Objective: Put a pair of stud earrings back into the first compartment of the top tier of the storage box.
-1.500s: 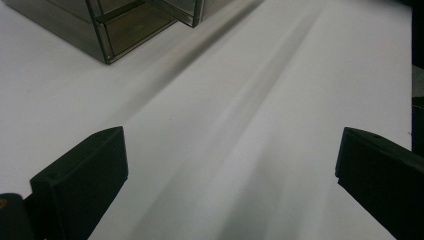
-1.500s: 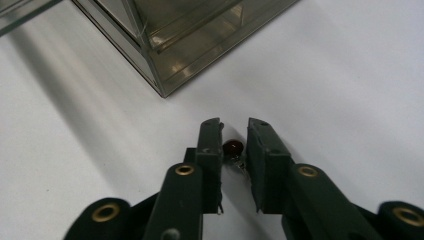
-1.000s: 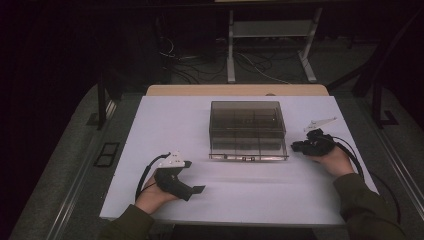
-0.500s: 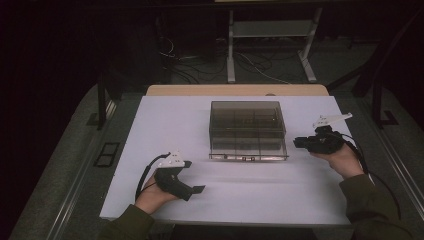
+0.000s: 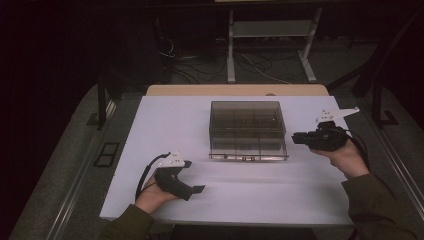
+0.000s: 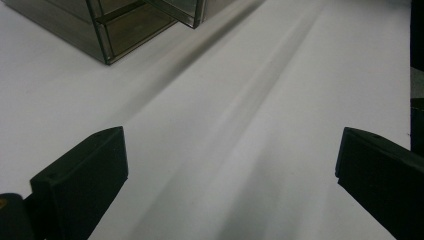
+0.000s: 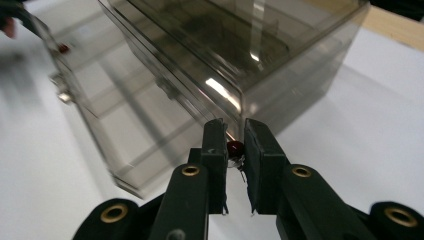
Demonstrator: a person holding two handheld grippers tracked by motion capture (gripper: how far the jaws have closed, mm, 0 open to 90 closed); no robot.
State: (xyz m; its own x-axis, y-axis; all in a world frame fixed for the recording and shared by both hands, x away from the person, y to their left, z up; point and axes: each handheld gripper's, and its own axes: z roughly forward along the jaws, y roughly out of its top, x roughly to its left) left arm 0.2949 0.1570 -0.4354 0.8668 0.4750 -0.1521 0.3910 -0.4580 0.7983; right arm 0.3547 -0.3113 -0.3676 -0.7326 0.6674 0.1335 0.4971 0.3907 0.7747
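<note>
- The right gripper (image 7: 235, 150) is closed on a small red bead (image 7: 235, 147), pinched between its two pads; a thin bit of wire or pin seems to hang below the bead, though it is too small to be sure
- In the high view the right gripper (image 5: 300, 138) is held above the bench near its right edge, jaws pointing at the right side of the box (image 5: 247, 130)
- The box is a smoky clear case with compartments, standing in the middle of the white bench (image 5: 150, 130), nearer the far edge than the near one
- In the right gripper view the near corner of the box (image 7: 225, 65) sits just beyond the bead; whether they touch cannot be told
- The left gripper (image 5: 192, 190) rests on the bench by the near left corner, in the person's left hand (image 5: 152, 195), well apart from the box
- In the left gripper view its jaws stand wide with bare bench (image 6: 240, 150) between them and a corner of the box (image 6: 130, 30) at the top left
</note>
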